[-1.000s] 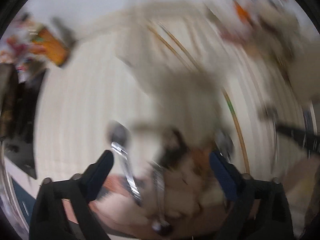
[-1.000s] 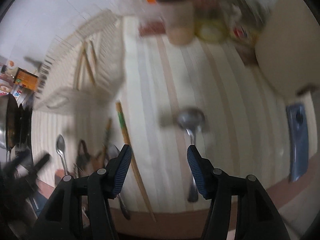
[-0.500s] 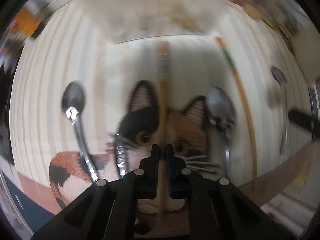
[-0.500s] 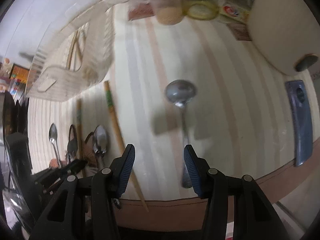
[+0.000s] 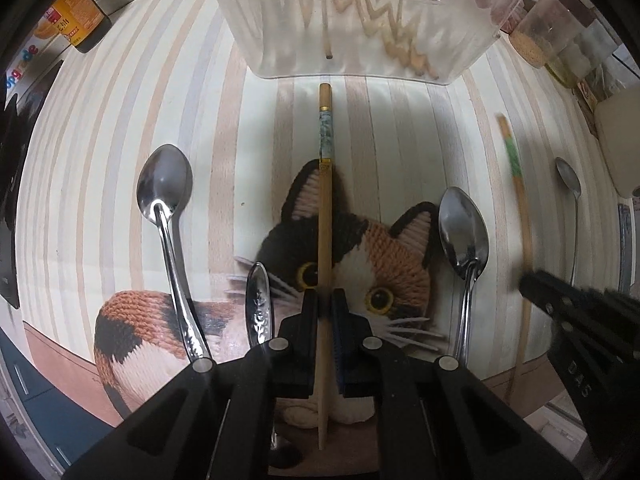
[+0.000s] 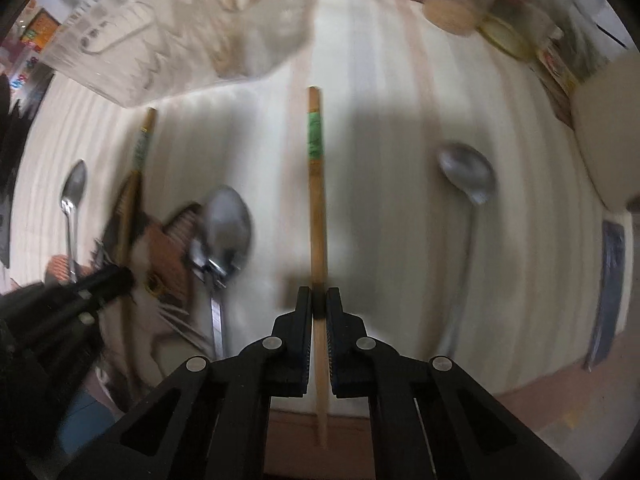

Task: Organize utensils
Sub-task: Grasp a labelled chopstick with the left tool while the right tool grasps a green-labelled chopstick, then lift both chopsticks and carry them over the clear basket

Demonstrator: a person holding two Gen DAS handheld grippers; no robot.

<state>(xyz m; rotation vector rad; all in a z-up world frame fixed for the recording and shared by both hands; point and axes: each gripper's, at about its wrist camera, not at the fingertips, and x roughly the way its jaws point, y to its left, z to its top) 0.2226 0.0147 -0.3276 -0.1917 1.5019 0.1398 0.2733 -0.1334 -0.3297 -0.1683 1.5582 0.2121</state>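
left tongs (image 5: pixel 325 300) pointed down, clamped on pale-banded chopstick (image 5: pixel 325 216) lying across cat-shaped mat (image 5: pixel 360 256) on striped counter (image 5: pixel 100 152). right tongs (image 6: pixel 319 300) had just closed, clamped on green-banded chopstick (image 6: pixel 316 184) lying on bare counter. spoons flanked mat: one left (image 5: pixel 166 200), one right (image 5: pixel 464 236), spare handle (image 5: pixel 258 300) beside left tongs; further spoon (image 6: pixel 468 184) lay right of green-banded chopstick. clear basket (image 5: pixel 360 40) holding chopsticks stood just beyond chopstick tips.

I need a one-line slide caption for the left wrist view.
Left tongs shut on a chopstick lying across a cat-shaped mat, spoons on either side, clear basket ahead.
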